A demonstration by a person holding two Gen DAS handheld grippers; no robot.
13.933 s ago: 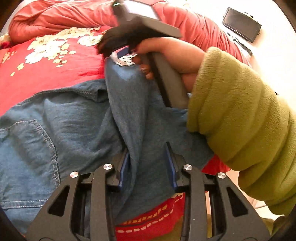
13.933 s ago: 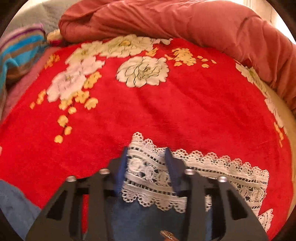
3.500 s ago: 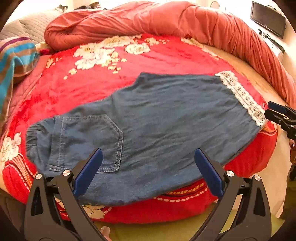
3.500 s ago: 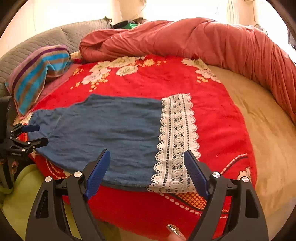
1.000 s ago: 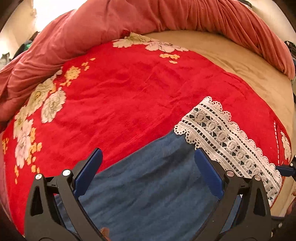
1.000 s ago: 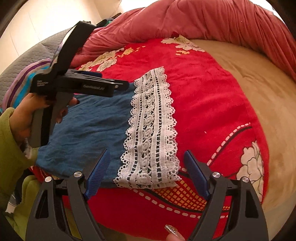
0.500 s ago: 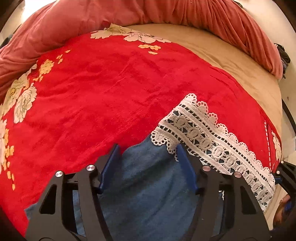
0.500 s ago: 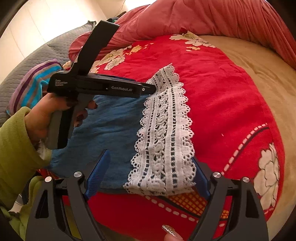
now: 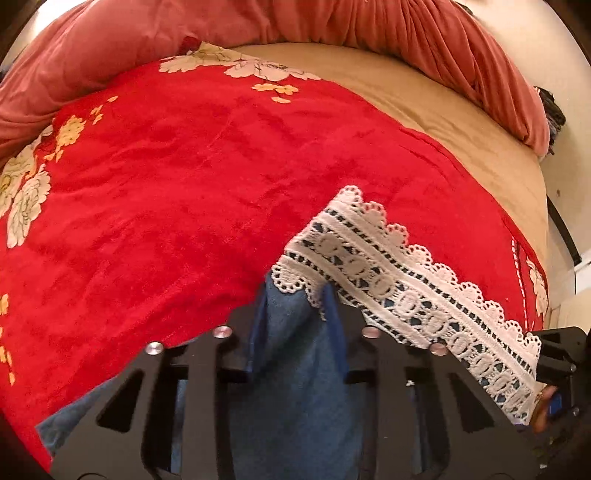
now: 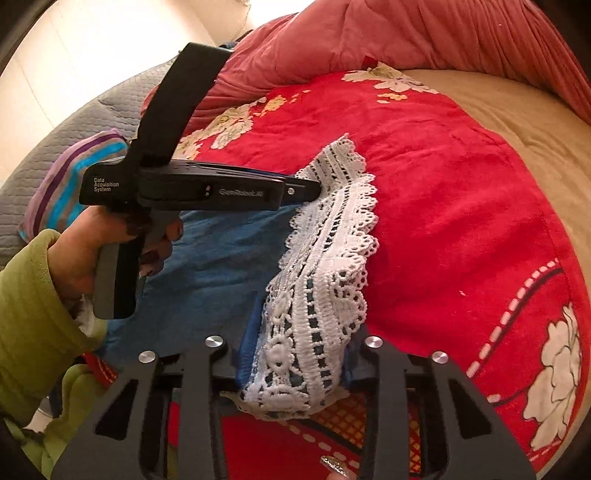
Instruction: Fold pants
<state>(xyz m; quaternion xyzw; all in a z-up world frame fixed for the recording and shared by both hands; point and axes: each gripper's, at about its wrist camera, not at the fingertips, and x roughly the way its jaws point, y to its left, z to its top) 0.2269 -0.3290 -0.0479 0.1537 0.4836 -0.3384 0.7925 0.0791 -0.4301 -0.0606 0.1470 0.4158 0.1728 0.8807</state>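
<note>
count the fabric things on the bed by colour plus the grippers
Blue: 1, pants with white lace hem
Red: 2, blanket, duvet
Striped: 1, pillow
Tan: 1, sheet
Black grippers: 2, left gripper, right gripper, both closing on the hem
Total: 7

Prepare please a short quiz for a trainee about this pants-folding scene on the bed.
1. True or false: the lace hem of the denim pants lies flat on the red floral blanket.
2. Which part does the right gripper close on? A) lace hem B) waistband C) pocket
3. What fabric sits between the pads of the left gripper?

Key: 1 false, it is bunched and raised; 2 A; 3 blue denim beside the lace corner.
</note>
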